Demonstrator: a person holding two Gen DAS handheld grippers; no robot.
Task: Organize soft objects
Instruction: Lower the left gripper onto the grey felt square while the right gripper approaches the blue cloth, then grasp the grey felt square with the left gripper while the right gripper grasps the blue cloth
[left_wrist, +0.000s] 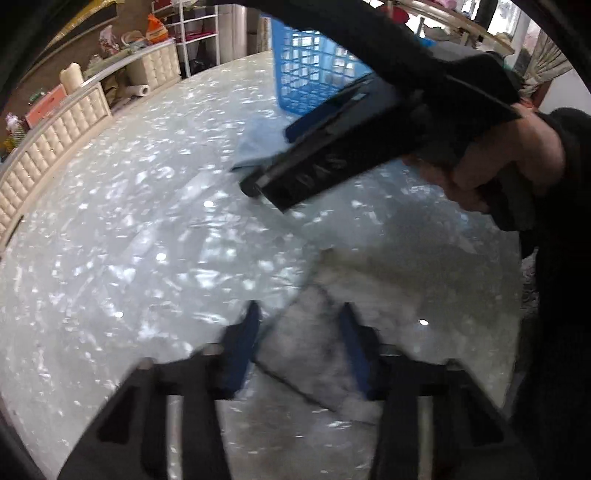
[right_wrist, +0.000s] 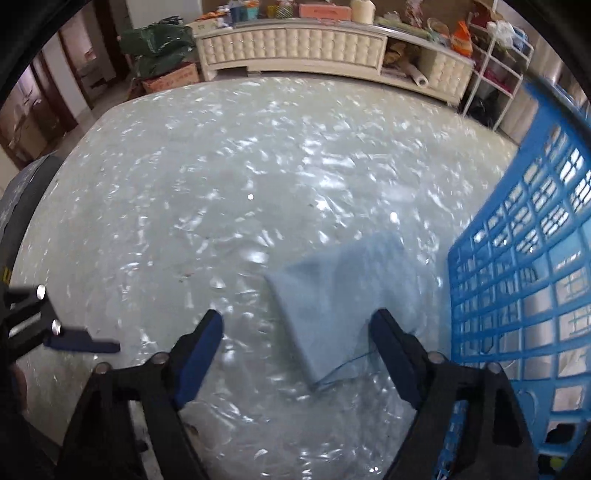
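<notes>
A grey-white cloth (left_wrist: 369, 295) lies flat on the pearly table (left_wrist: 129, 240); one corner lies between the fingers of my open left gripper (left_wrist: 301, 314), low over it. A folded light blue cloth (right_wrist: 343, 295) lies beside the blue plastic basket (right_wrist: 524, 266). My right gripper (right_wrist: 299, 321) is open just above the near edge of the blue cloth, its right finger (right_wrist: 391, 343) over the cloth. In the left wrist view the right gripper's body (left_wrist: 332, 155) hovers over the blue cloth (left_wrist: 255, 144), in front of the basket (left_wrist: 314, 66).
A cream padded cabinet (right_wrist: 295, 48) with clutter on top runs along the far wall. A white wire shelf (right_wrist: 495, 62) stands at its right end. Boxes and green bags (right_wrist: 162, 55) sit at the left. The left gripper's fingertip (right_wrist: 85, 345) shows at the left edge.
</notes>
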